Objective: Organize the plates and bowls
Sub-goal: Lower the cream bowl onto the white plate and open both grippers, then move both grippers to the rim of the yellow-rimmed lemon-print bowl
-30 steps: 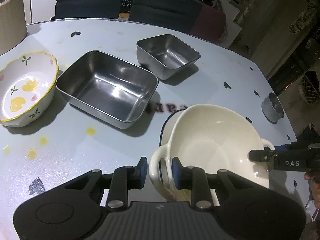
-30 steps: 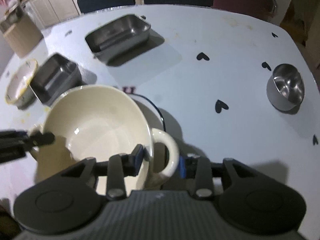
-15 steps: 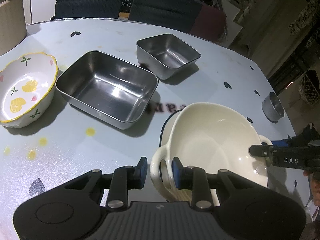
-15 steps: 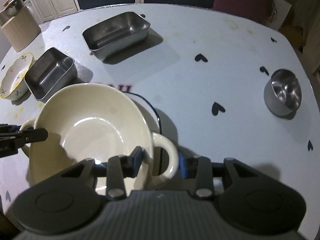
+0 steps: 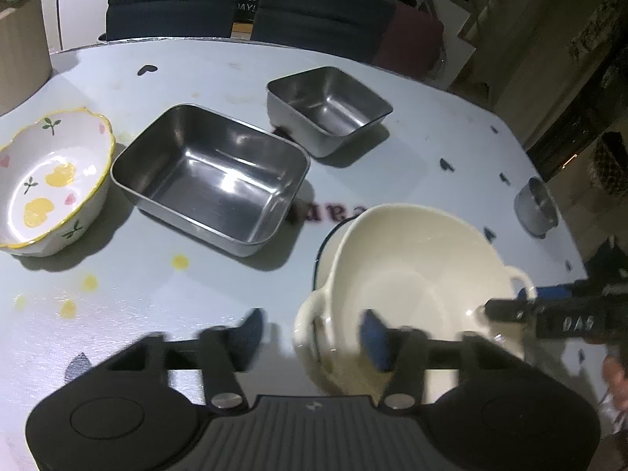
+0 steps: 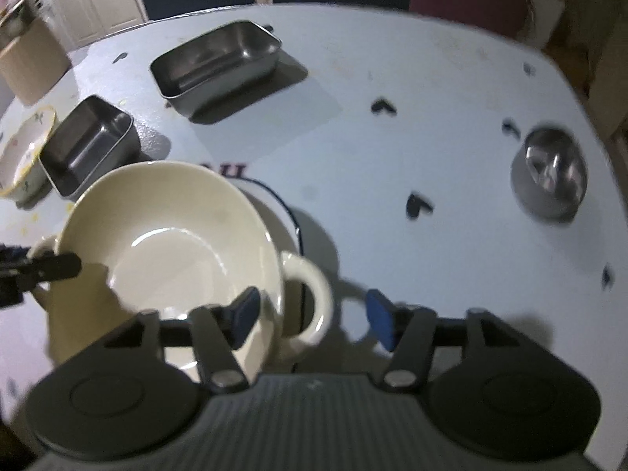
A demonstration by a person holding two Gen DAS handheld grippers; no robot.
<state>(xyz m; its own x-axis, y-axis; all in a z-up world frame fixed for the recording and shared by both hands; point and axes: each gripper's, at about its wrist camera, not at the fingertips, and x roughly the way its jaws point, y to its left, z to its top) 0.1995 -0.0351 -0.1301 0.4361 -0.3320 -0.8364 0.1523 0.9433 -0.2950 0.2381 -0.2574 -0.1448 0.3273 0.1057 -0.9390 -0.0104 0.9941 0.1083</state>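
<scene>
Cream bowl (image 5: 412,274) with two loop handles, sitting on a white plate with a dark rim (image 6: 282,212), on the pale surface (image 6: 392,78) with little black hearts. Left tool (image 5: 312,333) let go, jaws just spread wide, one handle between them, untouched. Right tool (image 6: 310,316) the same at the other handle, loose. Behind the bowl, a big steel tray (image 5: 212,172), a small square steel tray (image 5: 329,108), a flowery bowl (image 5: 51,180). Off to the bowl's right, a small round steel cup (image 6: 549,172).
</scene>
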